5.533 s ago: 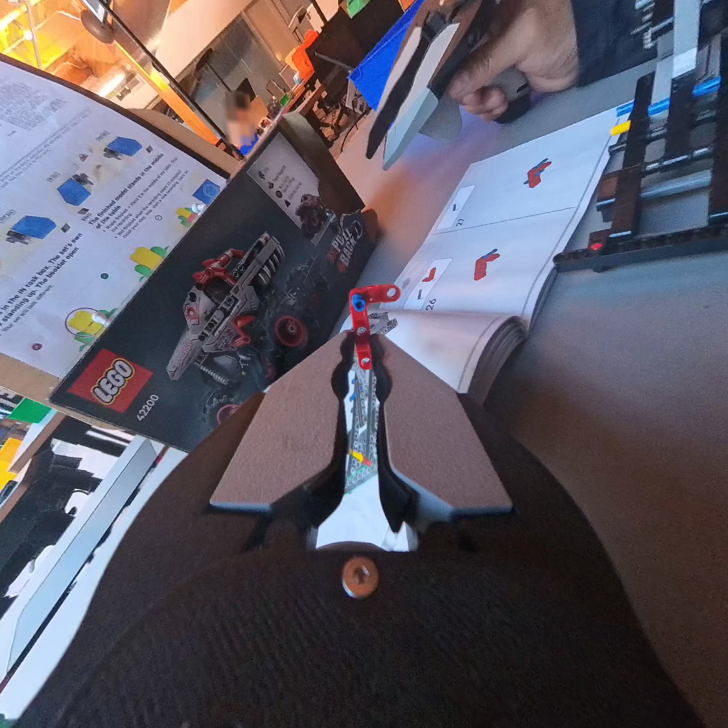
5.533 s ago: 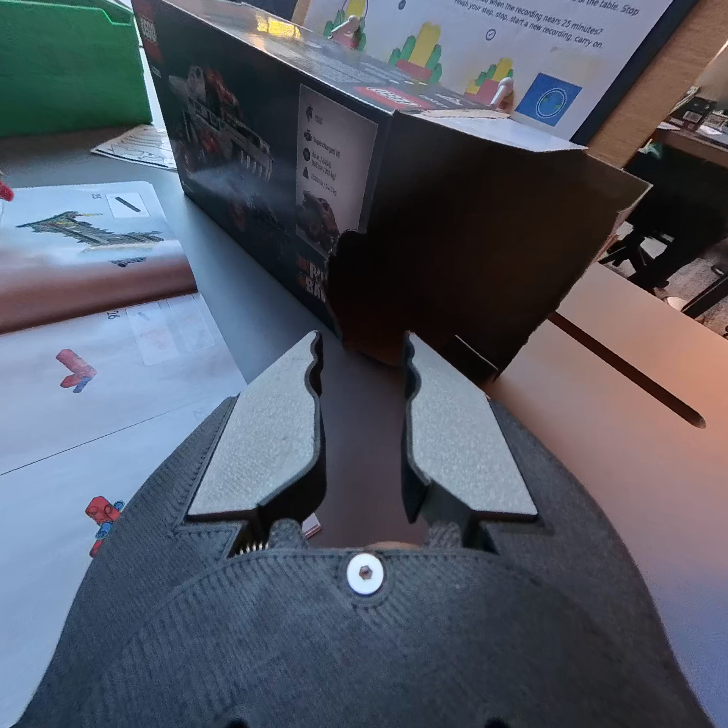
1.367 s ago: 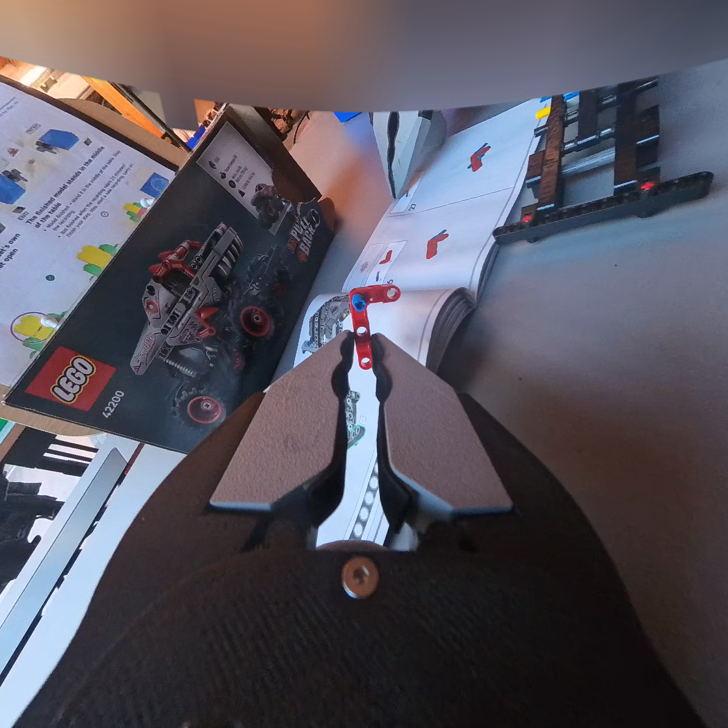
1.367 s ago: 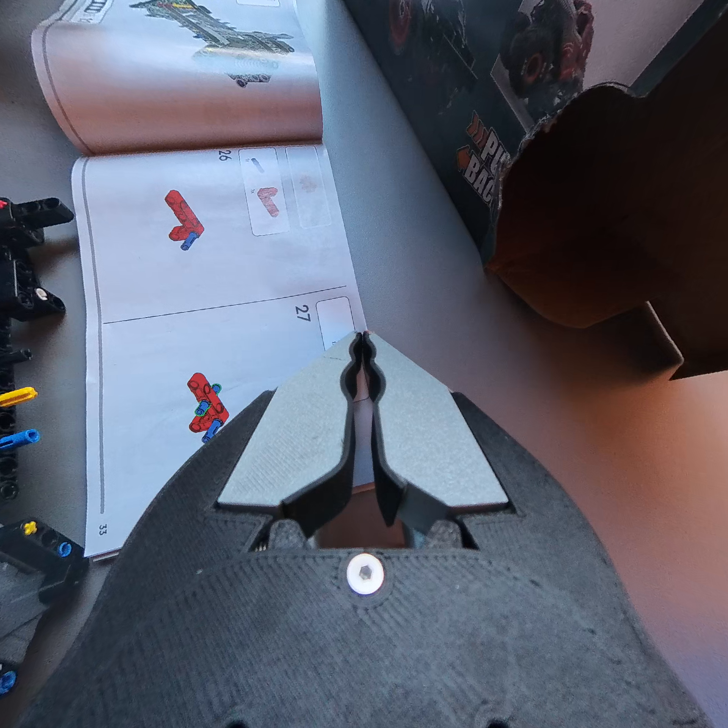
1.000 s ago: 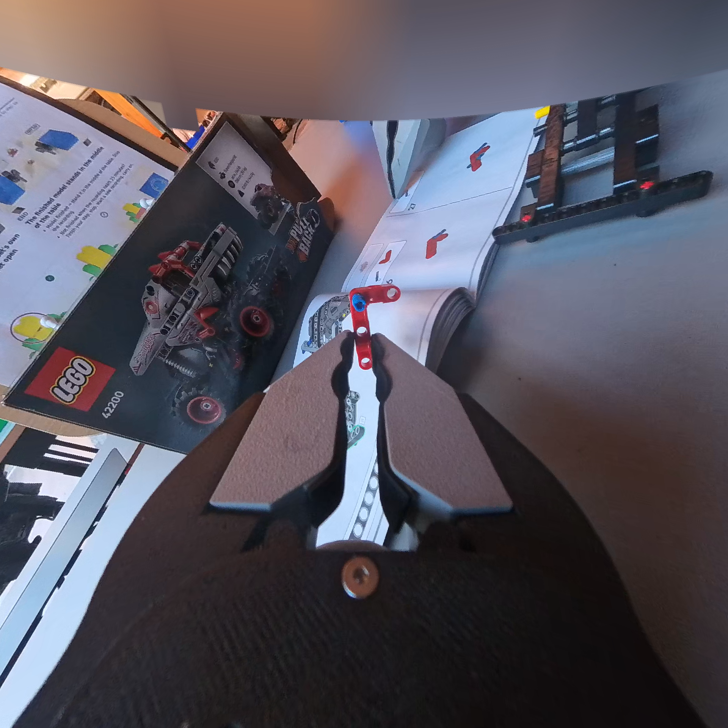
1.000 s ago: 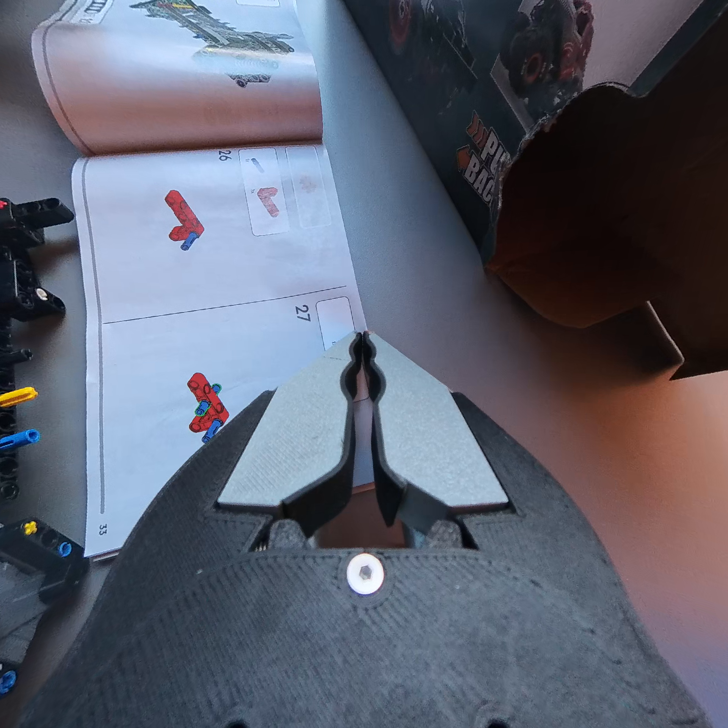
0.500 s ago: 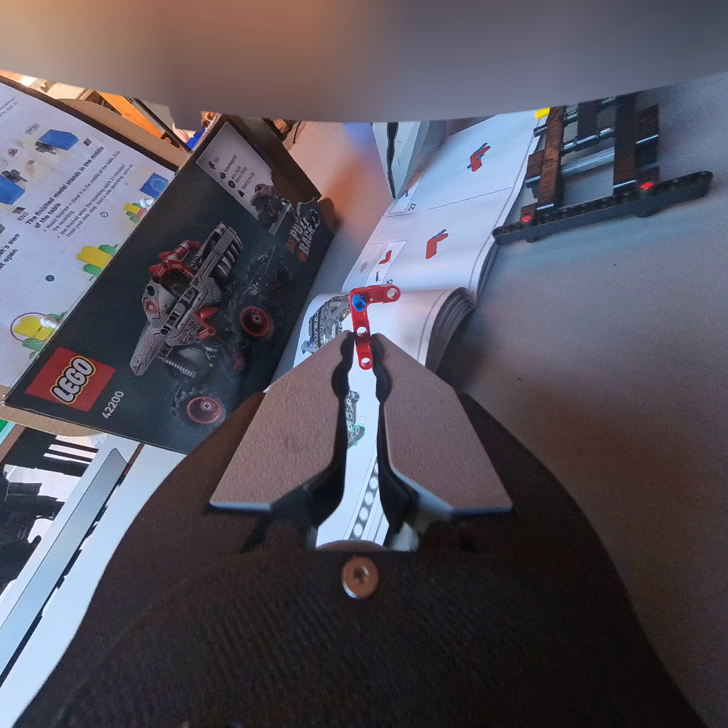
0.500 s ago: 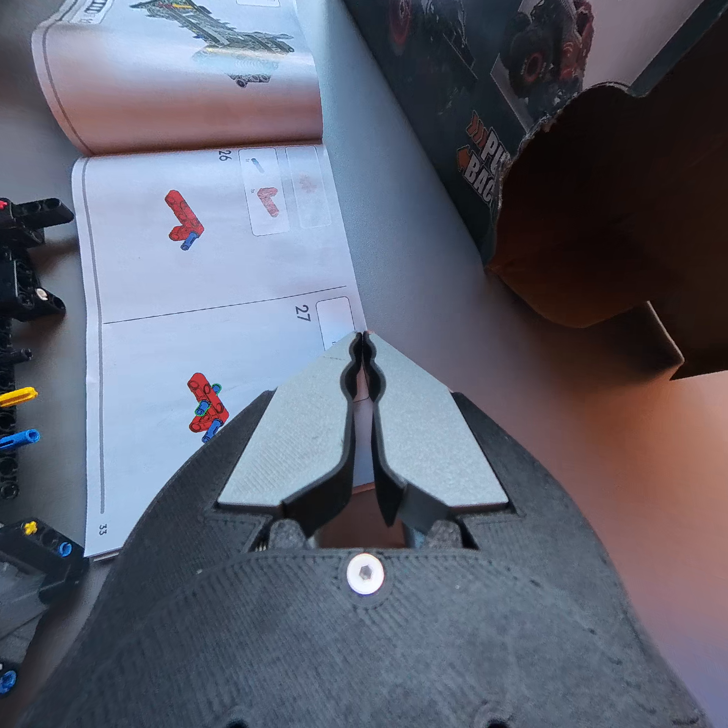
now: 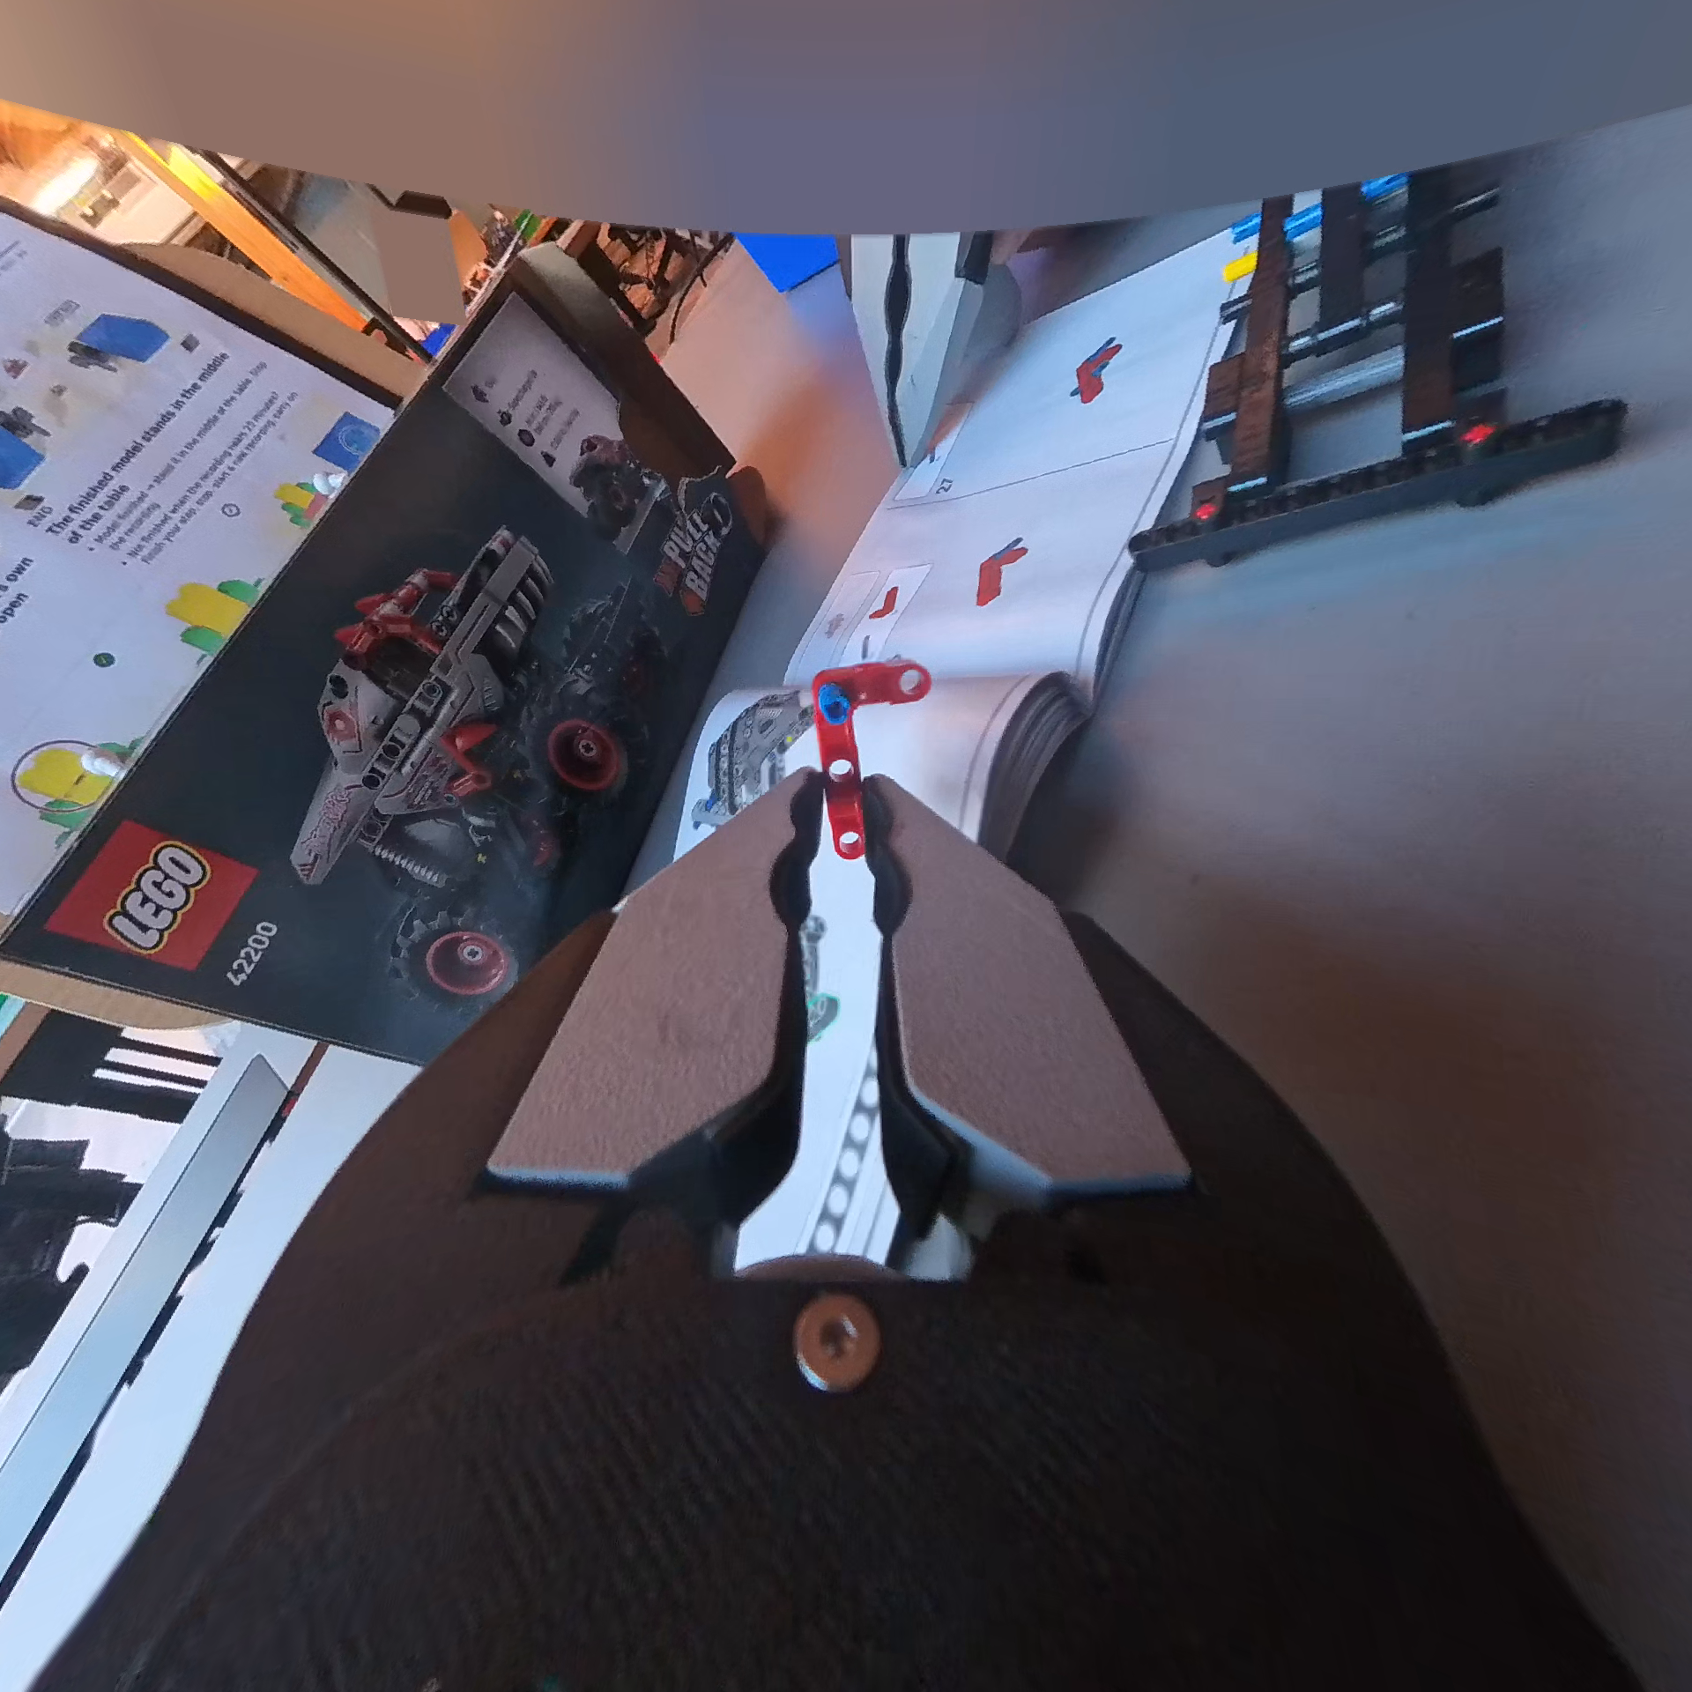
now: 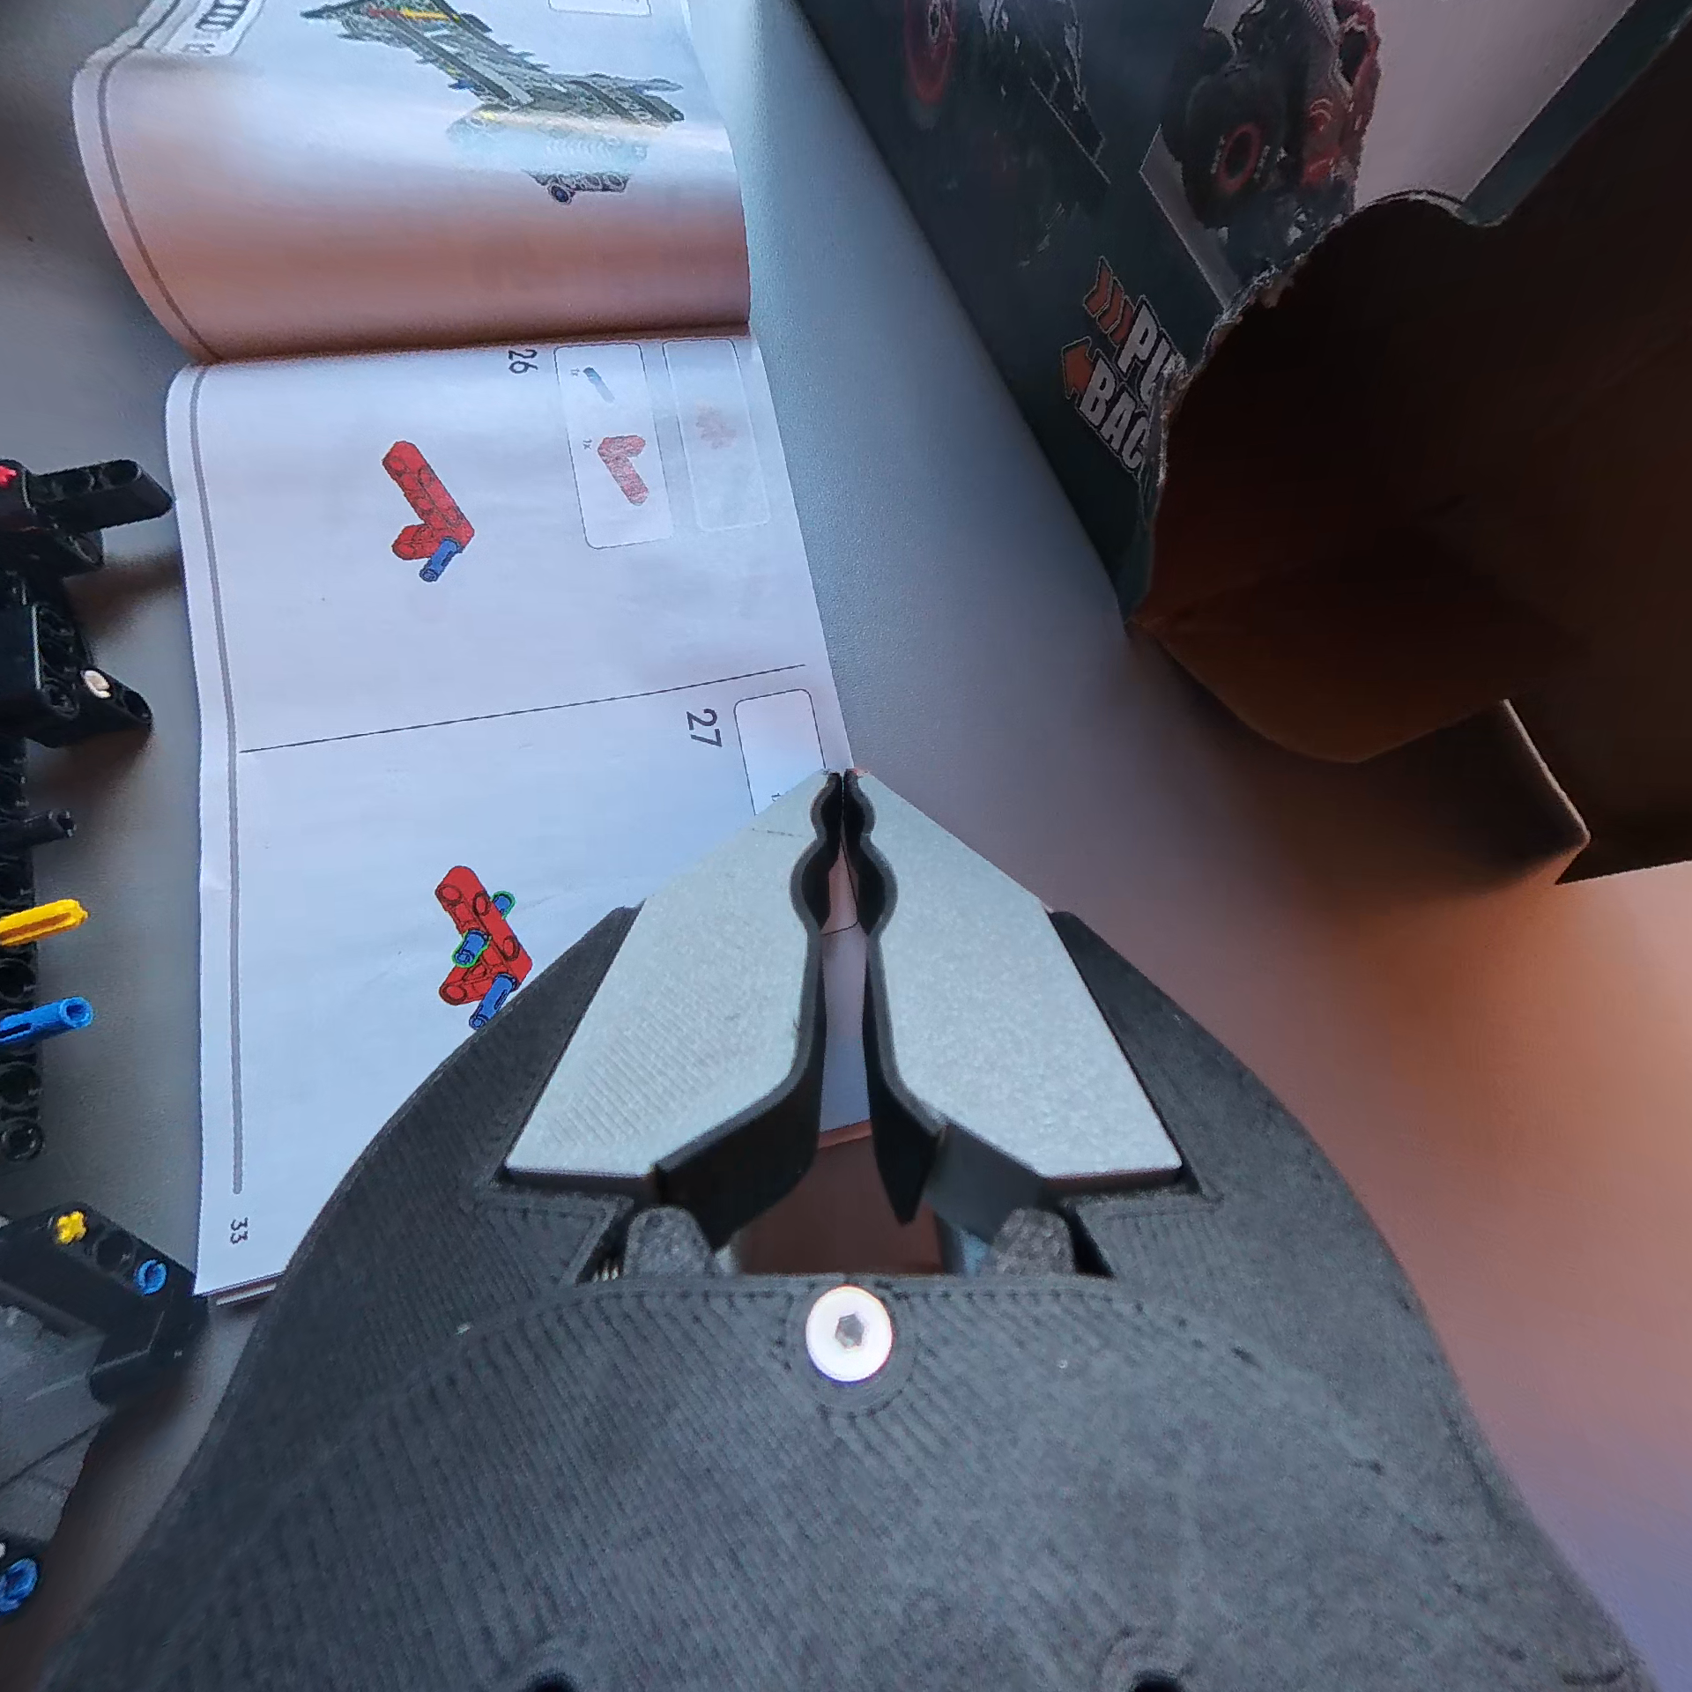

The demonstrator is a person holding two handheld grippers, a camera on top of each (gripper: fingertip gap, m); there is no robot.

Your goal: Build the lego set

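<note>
In the left wrist view my left gripper (image 9: 842, 798) is shut on the lower end of a red L-shaped beam (image 9: 847, 742) and holds it upright above the open instruction booklet (image 9: 1035, 513). A blue pin (image 9: 831, 703) sits in the beam's corner hole. My right gripper (image 10: 842, 778) is shut over the near right corner of the booklet page (image 10: 476, 641); nothing shows between its tips. It also appears in the left wrist view (image 9: 916, 339), standing on the booklet's far side. The black model frame (image 9: 1373, 430) lies right of the booklet.
The dark set box (image 9: 412, 714) stands left of the booklet, its open end flap (image 10: 1419, 458) near my right gripper. Black frame parts (image 10: 55, 595) with a yellow pin (image 10: 41, 920) and a blue pin (image 10: 50, 1018) lie along the booklet's left edge. A printed poster (image 9: 137, 458) stands behind the box. Left tips to right tips: about 20 cm.
Since 5.5 s ago my right gripper has shut and moved from the box's open end to over the booklet. In the last 1.4 s nothing has visibly moved.
</note>
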